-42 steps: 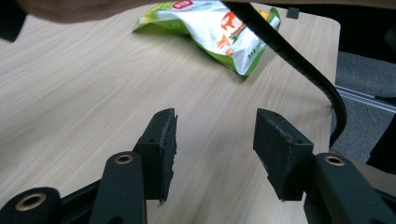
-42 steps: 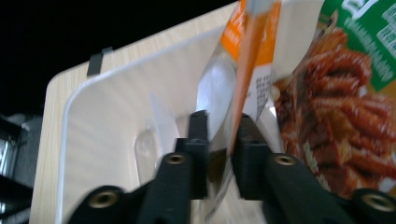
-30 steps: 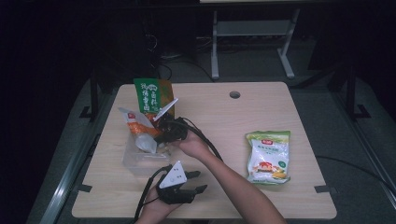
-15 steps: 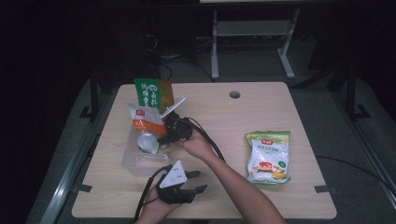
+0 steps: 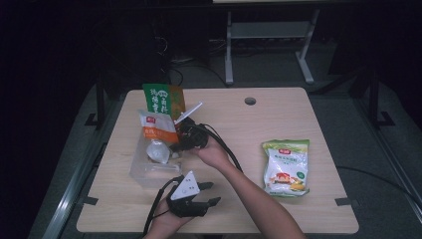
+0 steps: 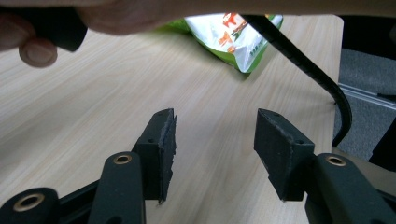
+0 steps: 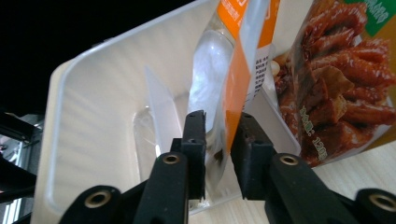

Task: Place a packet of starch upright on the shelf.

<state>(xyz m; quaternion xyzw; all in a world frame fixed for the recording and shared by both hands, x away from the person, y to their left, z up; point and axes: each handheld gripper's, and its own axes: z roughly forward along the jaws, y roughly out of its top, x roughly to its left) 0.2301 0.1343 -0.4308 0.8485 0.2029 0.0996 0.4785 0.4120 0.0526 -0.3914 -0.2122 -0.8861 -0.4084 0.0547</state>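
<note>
Orange packet [image 5: 158, 130] lowered into clear tray [image 5: 142, 172], right claw [image 7: 218, 140] clamped on it, left claw [image 6: 212, 140] apart.

The worktop [image 5: 298, 109] lies bare across the upper right and centre of the high view, giving easy passage there. At the right, a green-and-white snack bag [image 5: 286, 167] blocks the way. The left side is crowded: a clear plastic tray [image 5: 144, 169], an orange-and-white pouch [image 5: 158, 130] standing in it, and a green-and-orange snack bag [image 5: 163, 99] just behind. The person's right forearm [image 5: 249, 191] crosses the lower centre diagonally, with a black cable [image 5: 224, 147] beside it.
</note>
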